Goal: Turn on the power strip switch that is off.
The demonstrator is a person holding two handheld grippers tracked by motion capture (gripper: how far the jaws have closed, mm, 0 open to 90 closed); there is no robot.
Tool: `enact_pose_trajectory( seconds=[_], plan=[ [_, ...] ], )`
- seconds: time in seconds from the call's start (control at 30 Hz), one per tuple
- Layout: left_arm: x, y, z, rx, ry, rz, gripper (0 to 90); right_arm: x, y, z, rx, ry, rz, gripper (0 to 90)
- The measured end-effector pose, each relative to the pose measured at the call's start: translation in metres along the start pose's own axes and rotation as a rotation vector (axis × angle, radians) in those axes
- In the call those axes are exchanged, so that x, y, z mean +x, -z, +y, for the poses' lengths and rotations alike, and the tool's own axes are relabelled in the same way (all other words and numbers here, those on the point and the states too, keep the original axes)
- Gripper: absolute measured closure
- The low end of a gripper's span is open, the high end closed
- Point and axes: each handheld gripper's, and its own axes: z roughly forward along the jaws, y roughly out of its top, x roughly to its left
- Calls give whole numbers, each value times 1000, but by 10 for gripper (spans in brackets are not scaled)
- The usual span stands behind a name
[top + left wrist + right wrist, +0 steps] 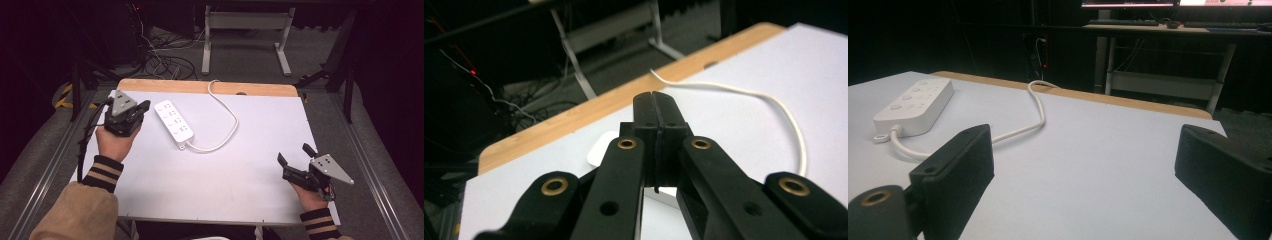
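Left gripper (142, 106), jaws clenched on nothing, upper left of the high view beside power strip (173, 123) at upper centre, could nudge it askew; left gripper view adds pads meeting over the strip's corner; right gripper (1083, 165) view adds spread, empty jaws, cord (1039, 107) trailing off the far edge.

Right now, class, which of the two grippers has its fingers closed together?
The left gripper, beside the white power strip: its fingers meet, while the right gripper stands wide open.
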Motion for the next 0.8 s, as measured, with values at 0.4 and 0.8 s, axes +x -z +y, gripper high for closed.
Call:
enact_pose_trajectory(
  seconds=[0.4, 0.8],
  plan=[
    [-21, -73, 14, 323, -86, -25, 900, 0, 6, -1, 1, -26, 22, 92],
    [-26, -119, -13, 534, -60, -64, 900, 3, 6, -4, 53, -2, 36, 98]
  ],
)
